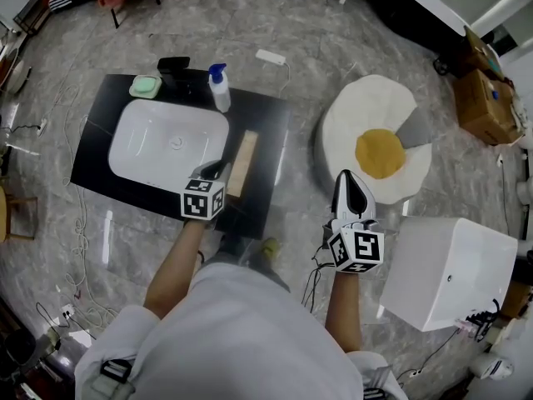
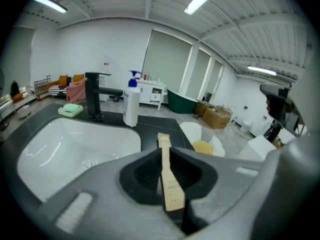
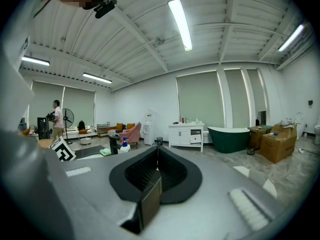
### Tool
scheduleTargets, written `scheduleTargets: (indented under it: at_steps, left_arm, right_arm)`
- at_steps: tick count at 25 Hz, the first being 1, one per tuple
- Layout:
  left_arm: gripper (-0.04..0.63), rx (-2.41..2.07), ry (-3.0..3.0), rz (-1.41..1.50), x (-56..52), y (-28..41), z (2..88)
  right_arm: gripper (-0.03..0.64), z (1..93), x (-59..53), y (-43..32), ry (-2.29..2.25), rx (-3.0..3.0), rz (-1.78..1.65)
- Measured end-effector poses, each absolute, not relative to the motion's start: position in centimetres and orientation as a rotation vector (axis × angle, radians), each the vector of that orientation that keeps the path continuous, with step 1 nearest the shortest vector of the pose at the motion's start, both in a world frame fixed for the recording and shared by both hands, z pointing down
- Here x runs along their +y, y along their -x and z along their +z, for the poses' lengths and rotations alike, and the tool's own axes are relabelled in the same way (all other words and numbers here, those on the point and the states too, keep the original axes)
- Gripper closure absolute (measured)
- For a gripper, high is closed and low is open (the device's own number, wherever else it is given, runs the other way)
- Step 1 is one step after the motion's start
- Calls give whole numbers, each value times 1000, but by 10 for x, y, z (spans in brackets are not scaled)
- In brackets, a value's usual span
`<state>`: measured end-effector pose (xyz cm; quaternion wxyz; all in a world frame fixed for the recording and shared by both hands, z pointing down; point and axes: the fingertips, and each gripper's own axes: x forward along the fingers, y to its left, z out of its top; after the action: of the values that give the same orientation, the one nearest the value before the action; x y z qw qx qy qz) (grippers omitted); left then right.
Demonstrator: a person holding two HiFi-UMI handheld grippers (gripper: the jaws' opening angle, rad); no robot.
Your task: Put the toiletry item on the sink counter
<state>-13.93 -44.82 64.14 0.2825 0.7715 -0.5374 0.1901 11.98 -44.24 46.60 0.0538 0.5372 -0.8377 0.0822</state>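
The left tool (image 1: 215, 172) (image 2: 165, 156) is closed down to a narrow slit, pinching the near end of the toiletry item (image 1: 243, 163) (image 2: 167, 179), a long flat tan box with small print that is too small to read. The box runs forward from the pads and its far end reaches out over the black table (image 1: 100, 161) (image 2: 150, 129), on the strip just right of the white basin (image 1: 150, 152) (image 2: 60, 144). Whether the box rests on the table or is held a little above it cannot be told.

The right tool (image 1: 350, 186) (image 3: 156, 156) has its jaws pressed together with nothing between them. It is held well off to the right of the table, above the floor beside a fried-egg-shaped cushion (image 1: 375, 148) (image 2: 202, 141).

The basin is set into the table, with a drain in its floor. Behind it along the far edge stand a black faucet (image 1: 173, 67) (image 2: 92, 96), a pale green soap dish (image 1: 145, 86) (image 2: 70, 110) to the faucet's left, and a white bottle with a blue pump head (image 1: 219, 88) (image 2: 131, 104) upright to its right, near the basin's far right corner. The bottle is apart from the box. A white box-shaped unit (image 1: 445, 269) stands on the floor to the right of the right tool.
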Motion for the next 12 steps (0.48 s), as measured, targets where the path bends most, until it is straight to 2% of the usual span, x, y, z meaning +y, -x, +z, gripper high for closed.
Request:
scheduleTargets:
  at_steps: [5,12]
  left_arm:
    - [588,-1500,-2121,470,-437,145,600]
    - [597,-1576,-2193,416,-429,153,549]
  right_arm:
    - [614,451,-428,-114,-1620,-2576,232]
    - [614,438,-413,-112,-1621,-2602,206]
